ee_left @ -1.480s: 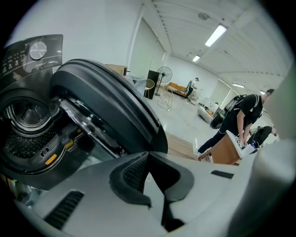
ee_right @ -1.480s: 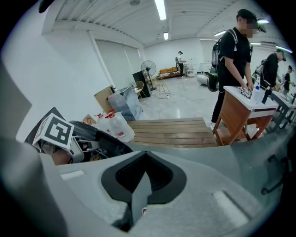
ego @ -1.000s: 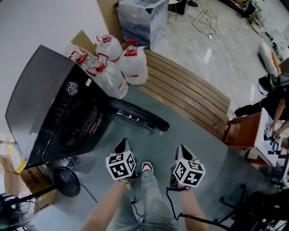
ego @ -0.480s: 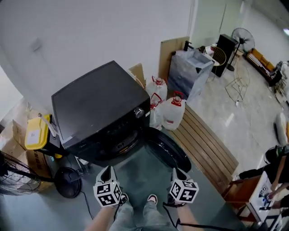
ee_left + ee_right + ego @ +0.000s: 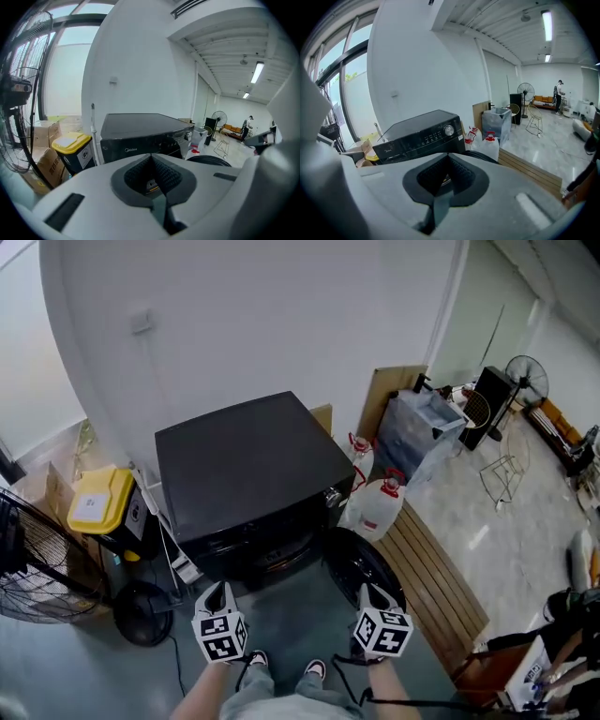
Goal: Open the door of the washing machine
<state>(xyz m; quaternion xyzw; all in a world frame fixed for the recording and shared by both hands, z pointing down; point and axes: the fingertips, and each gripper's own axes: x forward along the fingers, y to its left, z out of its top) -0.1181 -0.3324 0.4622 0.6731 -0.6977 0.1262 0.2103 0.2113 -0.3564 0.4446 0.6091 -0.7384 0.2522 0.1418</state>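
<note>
Raised since the earlier frame, left claw (image 5: 217,592) and right claw (image 5: 373,594) are both clenched and empty. Washing machine (image 5: 253,474) stands far centre, its door (image 5: 361,566) open at right.

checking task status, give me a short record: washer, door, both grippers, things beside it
washer: black front-loader
door: open, swung out to the right
left gripper: shut, empty
right gripper: shut, empty
beside: yellow bin at head view's left, jugs at right
</note>
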